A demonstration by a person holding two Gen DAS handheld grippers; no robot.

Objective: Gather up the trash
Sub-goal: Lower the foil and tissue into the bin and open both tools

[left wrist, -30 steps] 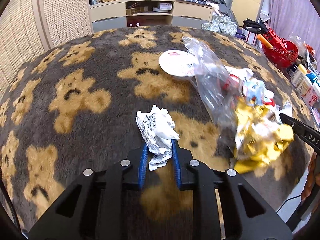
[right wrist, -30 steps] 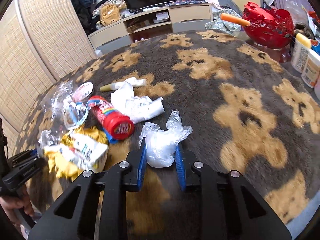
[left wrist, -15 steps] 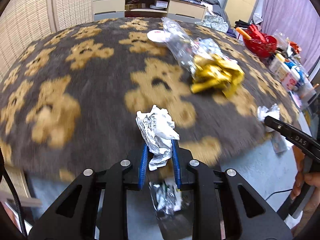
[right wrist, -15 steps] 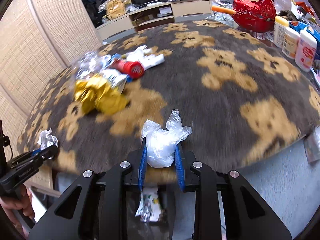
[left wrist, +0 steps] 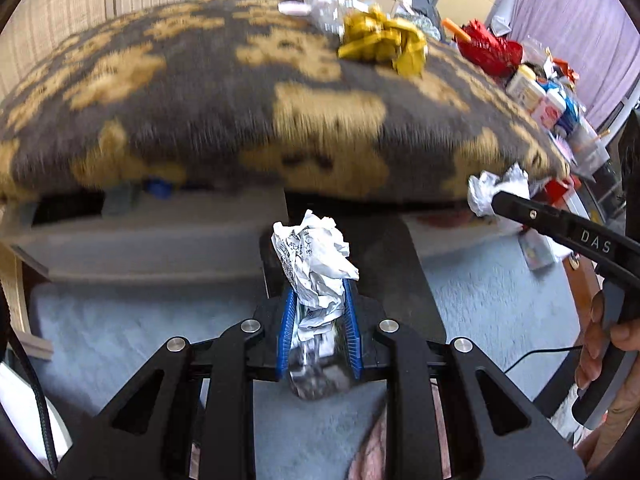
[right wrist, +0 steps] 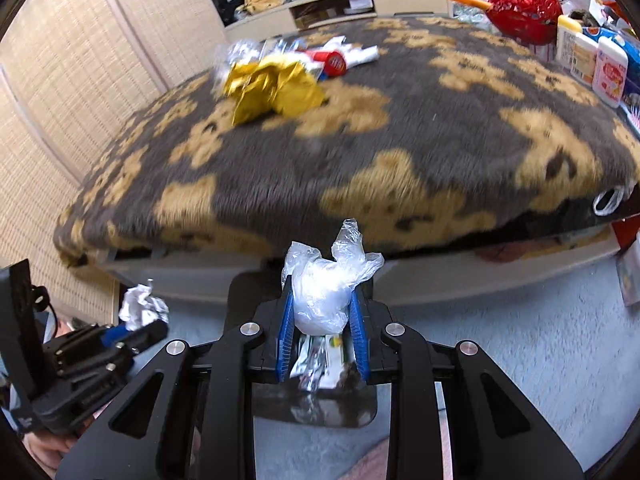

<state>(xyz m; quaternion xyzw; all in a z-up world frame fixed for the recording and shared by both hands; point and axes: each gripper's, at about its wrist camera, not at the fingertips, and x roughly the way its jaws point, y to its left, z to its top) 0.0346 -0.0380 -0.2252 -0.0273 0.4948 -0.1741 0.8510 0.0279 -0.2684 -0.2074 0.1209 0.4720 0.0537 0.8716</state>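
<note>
A second ago both grippers hung over the bear-patterned grey and tan fleece cover [left wrist: 224, 92]; now they have drawn back past its near edge and hang over a dark bin [right wrist: 316, 408] on the pale carpet [left wrist: 120, 340]. The heap of litter with the crumpled gold foil wrapper [right wrist: 272, 90] has fallen far behind. Scraps lying in the bin now show between each gripper's blue pads [left wrist: 289, 332].

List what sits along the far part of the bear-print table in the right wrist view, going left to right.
Crumpled gold wrapper → red-capped tube → red basket → white bottle with pink label.
</note>
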